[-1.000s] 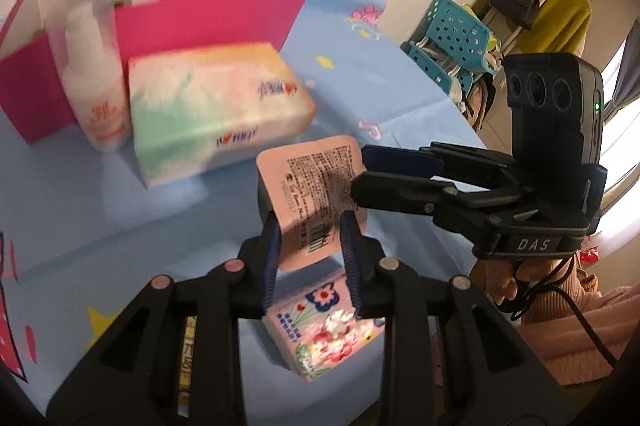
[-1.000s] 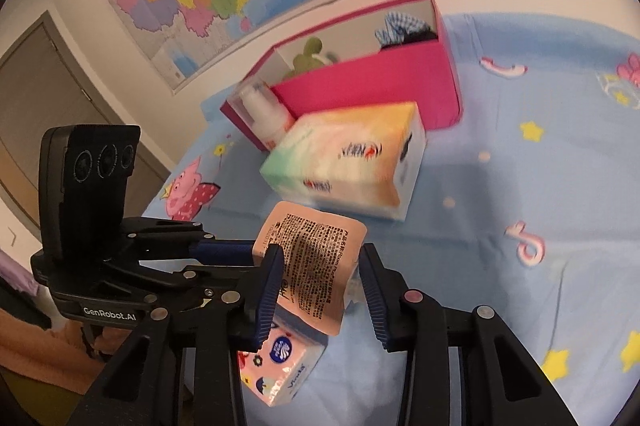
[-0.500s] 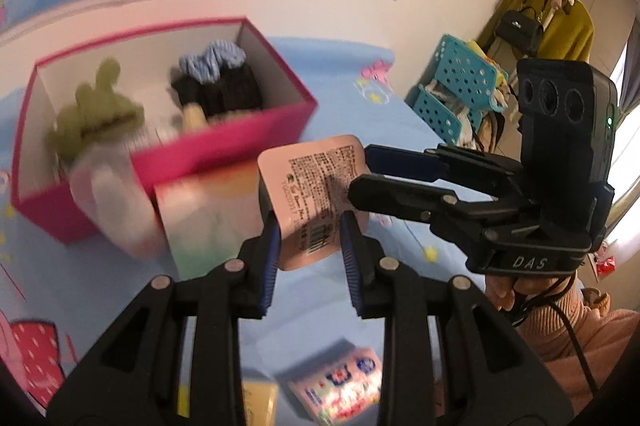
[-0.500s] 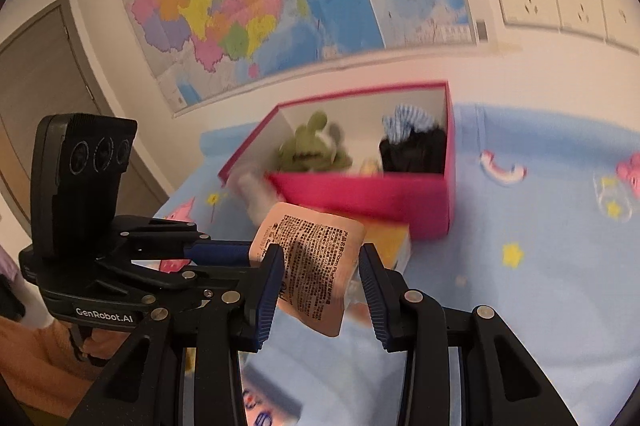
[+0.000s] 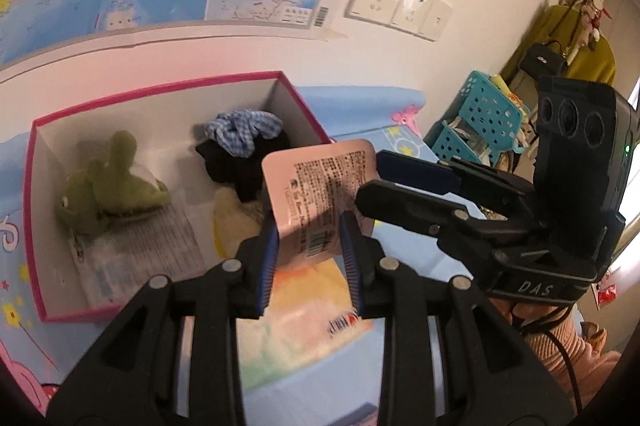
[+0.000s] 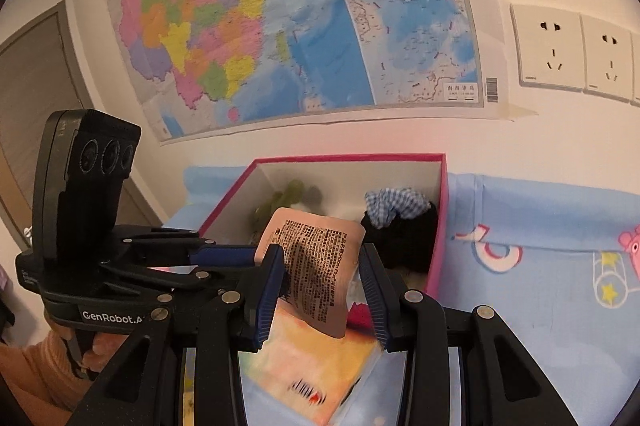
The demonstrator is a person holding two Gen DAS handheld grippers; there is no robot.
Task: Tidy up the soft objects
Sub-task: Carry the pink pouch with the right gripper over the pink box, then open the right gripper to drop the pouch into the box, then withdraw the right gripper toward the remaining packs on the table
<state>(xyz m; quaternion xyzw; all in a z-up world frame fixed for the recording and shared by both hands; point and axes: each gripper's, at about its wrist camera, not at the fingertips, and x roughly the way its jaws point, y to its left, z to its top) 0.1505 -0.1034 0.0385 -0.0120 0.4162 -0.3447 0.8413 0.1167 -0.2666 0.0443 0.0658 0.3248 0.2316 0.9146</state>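
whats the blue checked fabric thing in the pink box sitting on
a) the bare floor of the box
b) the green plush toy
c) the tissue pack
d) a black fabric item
d: the blue checked fabric lies on top of a black fabric item in the right part of the pink box, apart from the green plush toy on the left.

Both wrist views look steeply down, close; sharing the pink box (image 5: 38,226) (image 6: 436,246).

"DAS" on right claw (image 5: 368,182); "GenRobot.A" on left claw (image 6: 224,254)
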